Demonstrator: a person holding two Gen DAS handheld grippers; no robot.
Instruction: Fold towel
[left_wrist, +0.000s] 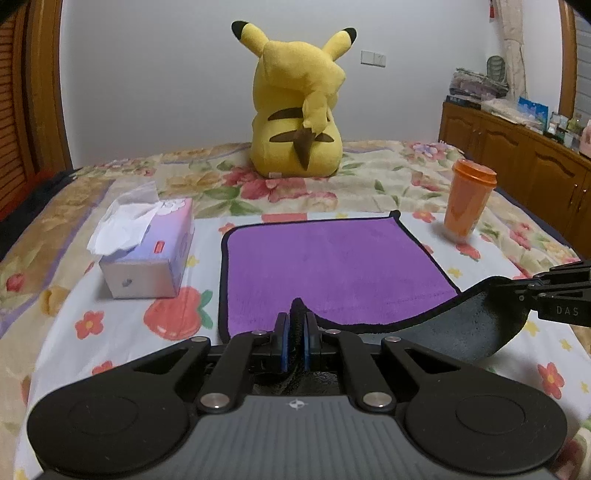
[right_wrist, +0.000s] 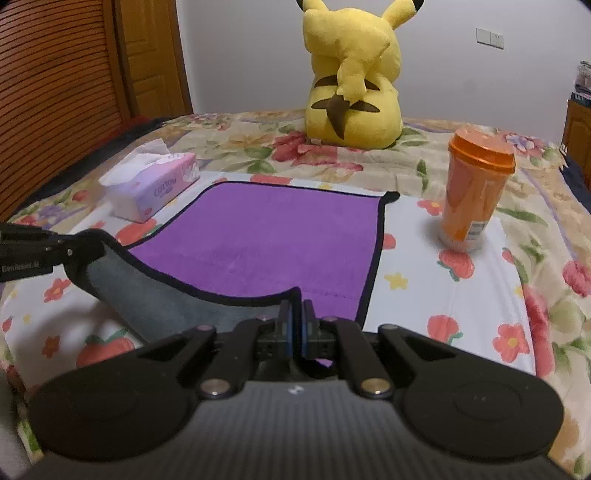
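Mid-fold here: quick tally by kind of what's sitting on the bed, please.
Towel: 1
Tissue box: 1
Orange cup: 1
Plush toy: 1
Total: 4

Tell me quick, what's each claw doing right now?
Left claw: shut on the purple towel's near edge.
Right claw: shut on the same edge.

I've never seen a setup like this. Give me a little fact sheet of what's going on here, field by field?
Surface: bed with floral sheet
Towel: purple towel, grey underside, black trim, far part flat, near edge lifted
Left gripper: shut on the near left corner
Right gripper: shut on the near right corner
Left of towel: tissue box
Right of towel: orange cup, lidded, upright
Behind: Pikachu plush, back to camera
Stage: fold just starting
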